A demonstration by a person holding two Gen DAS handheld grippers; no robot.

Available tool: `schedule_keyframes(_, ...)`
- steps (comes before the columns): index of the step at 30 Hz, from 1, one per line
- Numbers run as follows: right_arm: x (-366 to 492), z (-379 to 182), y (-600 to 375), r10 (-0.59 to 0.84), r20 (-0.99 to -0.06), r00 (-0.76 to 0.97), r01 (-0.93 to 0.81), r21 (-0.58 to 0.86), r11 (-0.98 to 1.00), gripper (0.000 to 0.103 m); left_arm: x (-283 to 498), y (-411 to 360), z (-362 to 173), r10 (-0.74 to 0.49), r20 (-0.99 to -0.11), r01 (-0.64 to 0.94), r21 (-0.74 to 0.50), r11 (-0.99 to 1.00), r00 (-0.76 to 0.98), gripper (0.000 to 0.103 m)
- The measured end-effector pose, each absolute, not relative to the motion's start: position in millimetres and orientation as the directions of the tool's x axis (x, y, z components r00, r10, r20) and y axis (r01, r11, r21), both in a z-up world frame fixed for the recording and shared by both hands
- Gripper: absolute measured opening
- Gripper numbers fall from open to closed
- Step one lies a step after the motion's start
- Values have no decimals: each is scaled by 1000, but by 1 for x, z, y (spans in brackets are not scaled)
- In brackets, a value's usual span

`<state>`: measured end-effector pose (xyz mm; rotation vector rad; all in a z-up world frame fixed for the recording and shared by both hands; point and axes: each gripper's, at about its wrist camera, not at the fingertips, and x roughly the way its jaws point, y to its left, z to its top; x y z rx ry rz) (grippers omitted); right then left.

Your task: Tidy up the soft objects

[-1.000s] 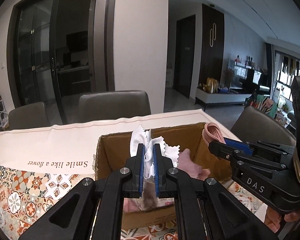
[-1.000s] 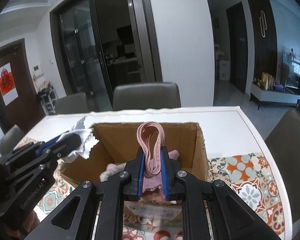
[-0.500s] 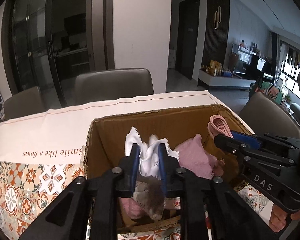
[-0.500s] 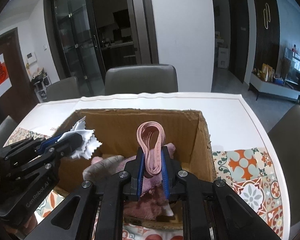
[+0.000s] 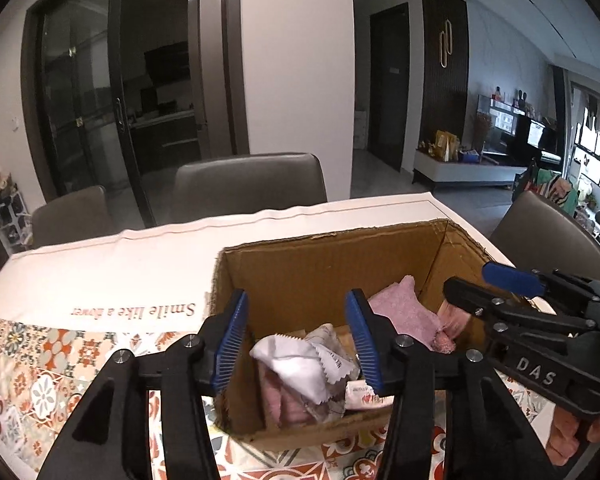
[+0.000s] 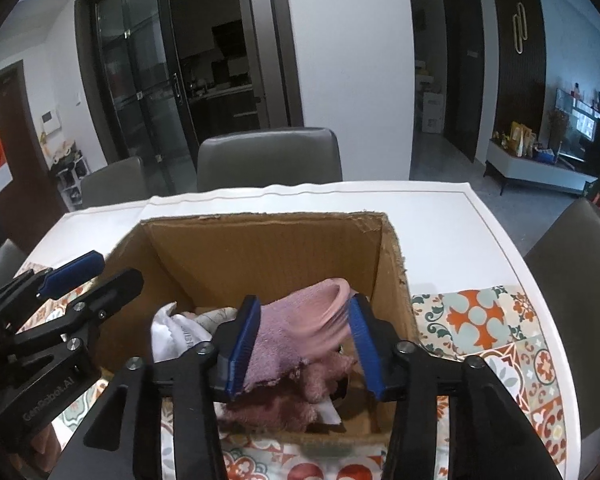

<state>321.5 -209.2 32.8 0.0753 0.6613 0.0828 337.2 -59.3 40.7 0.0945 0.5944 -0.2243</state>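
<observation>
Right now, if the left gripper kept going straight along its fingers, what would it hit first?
Most likely the white cloth lying on the pile inside the cardboard box. The left gripper is open, straddling that cloth above the box's near edge; depth is hard to judge through the fisheye.

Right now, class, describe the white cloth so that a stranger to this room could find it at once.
Find the open cardboard box on the table. Inside, toward its left side, lies the white cloth, crumpled on the pile. Its zigzag-cut edges and white colour set it apart from the fuzzy pink pieces beside it.
</observation>
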Motion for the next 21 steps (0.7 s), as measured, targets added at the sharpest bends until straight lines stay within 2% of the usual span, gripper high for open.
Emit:
schedule_keyframes(4, 305, 44, -208, 93, -588, 804, -50, 89, 995, 49, 318, -55, 50, -152, -533, 207, 45, 977, 832, 59)
schedule_keyframes(9, 274, 58, -208, 78, -547, 834, -33, 91, 995, 56, 288, -51, 62, -130, -491, 181, 59, 982, 862, 63)
schedule_keyframes(21, 198, 84, -200, 41, -469, 882, -1, 86, 996, 60, 221, -35, 80, -136, -434, 165, 29, 986, 890, 70)
